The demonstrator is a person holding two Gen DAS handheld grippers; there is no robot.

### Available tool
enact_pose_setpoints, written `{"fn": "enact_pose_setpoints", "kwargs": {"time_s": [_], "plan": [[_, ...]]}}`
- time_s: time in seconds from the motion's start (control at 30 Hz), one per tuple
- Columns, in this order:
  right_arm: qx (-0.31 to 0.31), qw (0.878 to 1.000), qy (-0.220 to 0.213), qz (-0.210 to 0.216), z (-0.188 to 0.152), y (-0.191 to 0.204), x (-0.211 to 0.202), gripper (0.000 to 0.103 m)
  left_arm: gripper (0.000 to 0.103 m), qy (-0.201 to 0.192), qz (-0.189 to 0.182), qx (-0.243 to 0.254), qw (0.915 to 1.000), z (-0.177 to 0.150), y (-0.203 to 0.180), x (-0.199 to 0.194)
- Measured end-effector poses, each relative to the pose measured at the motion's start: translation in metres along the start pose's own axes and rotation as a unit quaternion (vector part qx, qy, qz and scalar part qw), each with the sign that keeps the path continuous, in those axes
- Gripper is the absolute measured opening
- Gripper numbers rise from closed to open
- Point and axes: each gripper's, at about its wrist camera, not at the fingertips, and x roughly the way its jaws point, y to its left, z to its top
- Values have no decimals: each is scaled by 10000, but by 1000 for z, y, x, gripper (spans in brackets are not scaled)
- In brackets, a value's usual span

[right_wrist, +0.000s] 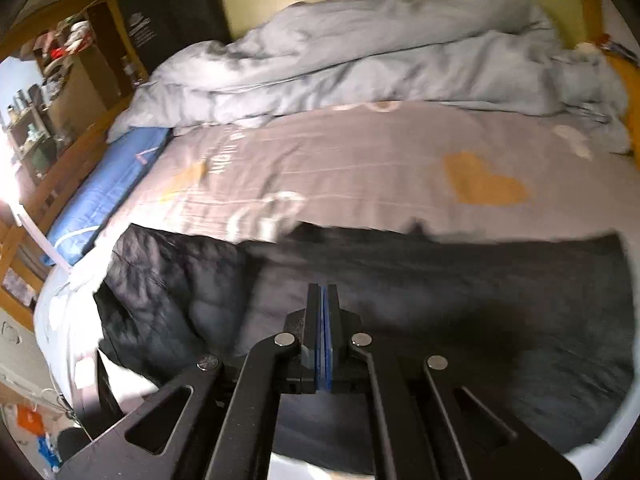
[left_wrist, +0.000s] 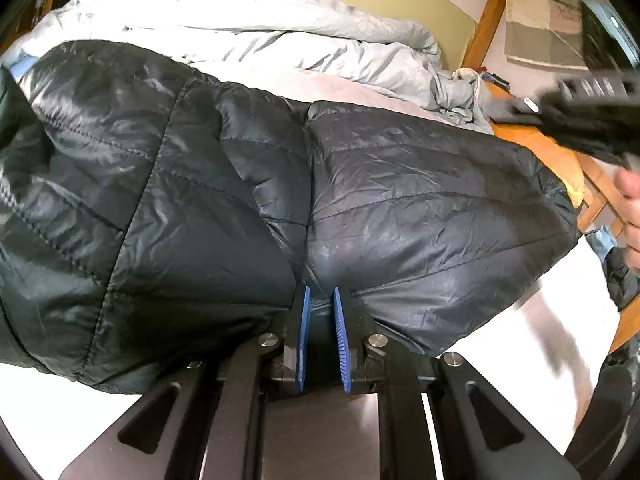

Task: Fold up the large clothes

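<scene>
Left tool (left_wrist: 320, 300): clamped on a fold of the dark quilted jacket (left_wrist: 400, 200).
Right tool (right_wrist: 324, 300): clenched, nothing between its pads.
Setting: jacket spread on bed (right_wrist: 360, 168).

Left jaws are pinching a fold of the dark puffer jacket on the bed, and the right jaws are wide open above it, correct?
Not quite. The right gripper is shut, empty, as the right wrist view shows. The left gripper does pinch the dark puffer jacket on the bed.
</scene>
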Motion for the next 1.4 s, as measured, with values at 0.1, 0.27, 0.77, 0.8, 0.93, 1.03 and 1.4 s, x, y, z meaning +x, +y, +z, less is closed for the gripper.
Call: {"fn": "enact_pose_setpoints", "kwargs": {"time_s": [0.1,0.27,0.77,0.8,0.93,1.03,1.4], "plan": [[93,9994,239,-218,-15,-24,-3,1,16,-6,27,18,10000,0,-1,0],[315,9966,725,-240,-33,-49,32,1,16,-19,82,64,9999,1,0,2],[915,9931,707,-191,13,-84,124,0,16,-19,90,92,9999,0,-3,0],[921,9931,699,-174,11,-85,126,0,16,-16,90,92,9999,0,-3,1],[902,9924,742,-389,5,-79,106,0,16,10,124,94,9999,-1,-3,2],[716,9966,400,-18,-11,-58,55,0,16,1,130,99,9999,-1,-3,2],[665,9948,695,-331,-75,-49,47,0,16,-27,207,184,9996,0,-9,3]]}}
